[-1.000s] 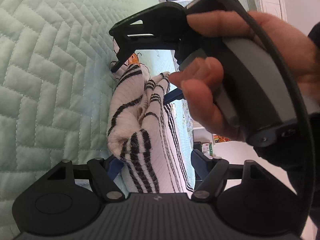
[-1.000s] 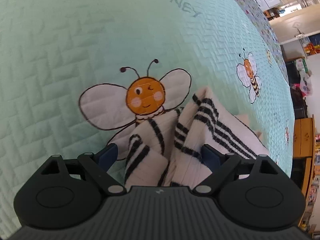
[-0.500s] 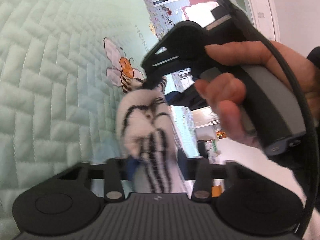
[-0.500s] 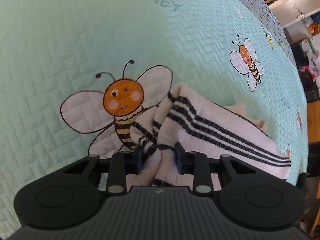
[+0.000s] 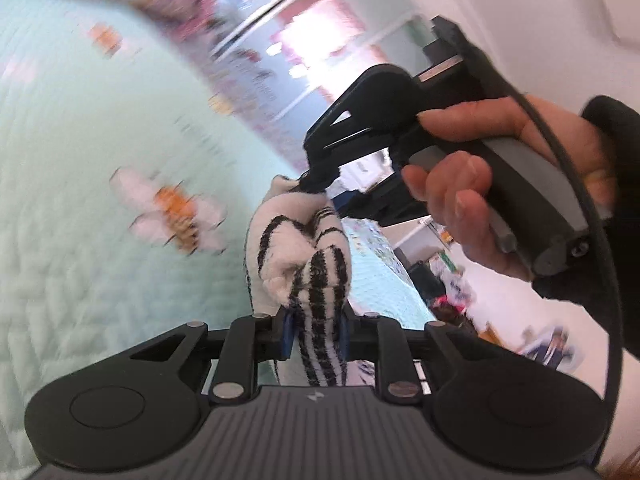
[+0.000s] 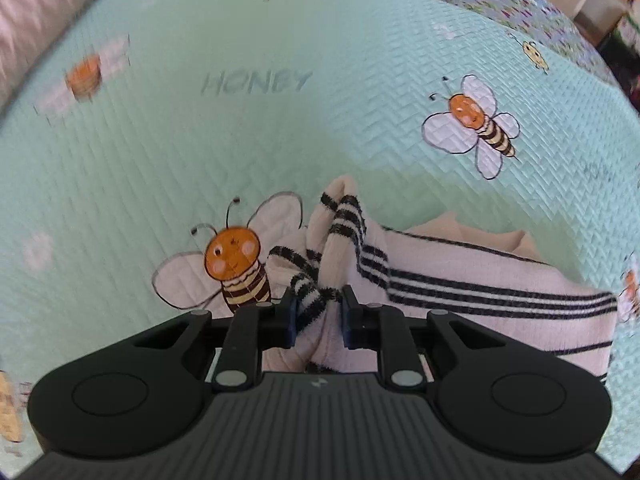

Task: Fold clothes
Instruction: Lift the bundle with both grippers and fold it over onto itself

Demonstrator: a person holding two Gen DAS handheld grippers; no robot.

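Note:
A cream garment with black stripes [image 6: 460, 280] lies bunched on the mint quilted bedspread [image 6: 200, 152]. My right gripper [image 6: 319, 316] points steeply down, its jaws closing, and the blue pads press a gathered fold of the striped cloth. In the left wrist view the same garment [image 5: 300, 256] hangs lifted between both tools. My left gripper [image 5: 316, 332] is closing too, its pads pinching a striped fold. Opposite it, the right gripper [image 5: 326, 196] grips the other end, held by a person's hand [image 5: 460, 200] in a dark sleeve.
Bee prints [image 6: 236, 264] and the word HONEY [image 6: 256, 82] mark the bedspread. A pink pillow [image 6: 28, 36] lies at its upper left. Past the bed's edge stand shelves and clutter [image 5: 452, 280]. A black cable [image 5: 580, 200] runs over the person's hand.
Both grippers went from wide open around the garment to pinching it. Both then rose, lifting the bunched cloth off the bedspread; the left view has rolled and blurred.

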